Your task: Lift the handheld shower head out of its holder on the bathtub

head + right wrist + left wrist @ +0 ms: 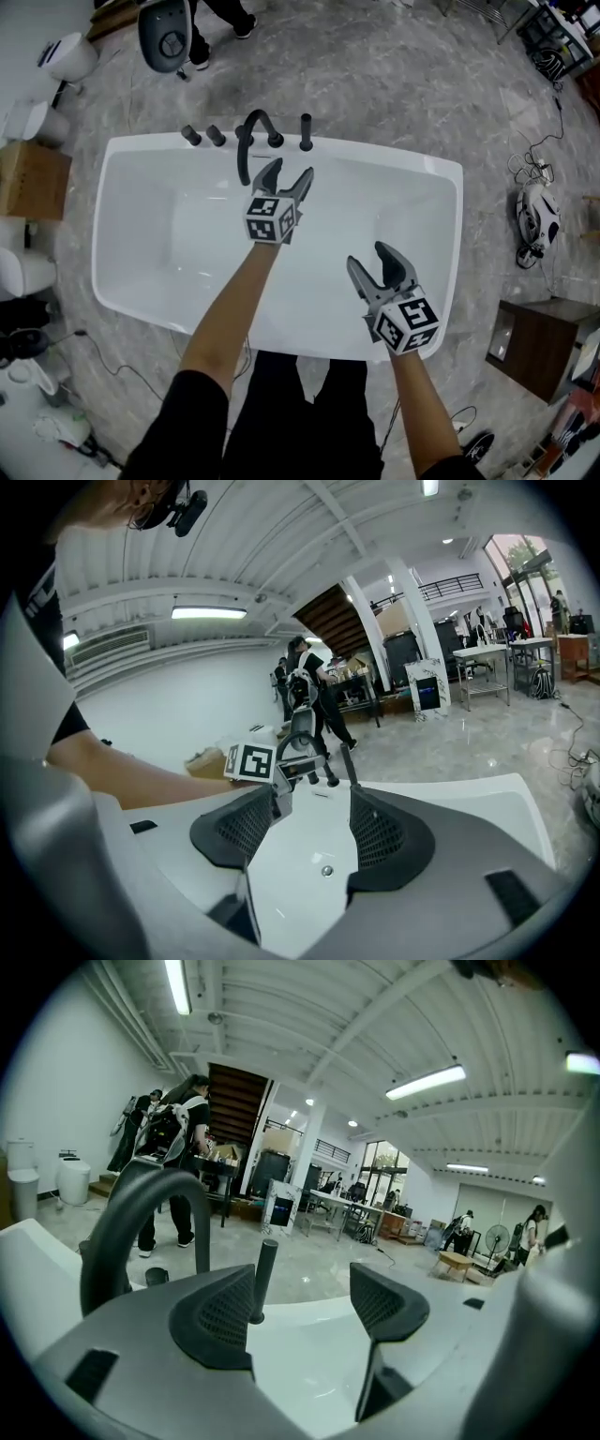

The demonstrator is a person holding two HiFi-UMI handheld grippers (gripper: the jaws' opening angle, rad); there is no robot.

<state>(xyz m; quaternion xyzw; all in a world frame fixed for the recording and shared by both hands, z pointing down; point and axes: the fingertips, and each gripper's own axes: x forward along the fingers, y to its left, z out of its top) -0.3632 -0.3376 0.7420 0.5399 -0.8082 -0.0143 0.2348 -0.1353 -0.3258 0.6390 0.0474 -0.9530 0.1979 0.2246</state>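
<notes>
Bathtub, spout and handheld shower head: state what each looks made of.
Bathtub: glossy white, acrylic or enamel by the look, with soft highlights on its smooth walls. Spout: matte black, probably coated metal, a thin arched tube with little shine. Handheld shower head: the same matte black, a slim upright stick; whether it is metal or plastic cannot be told.
</notes>
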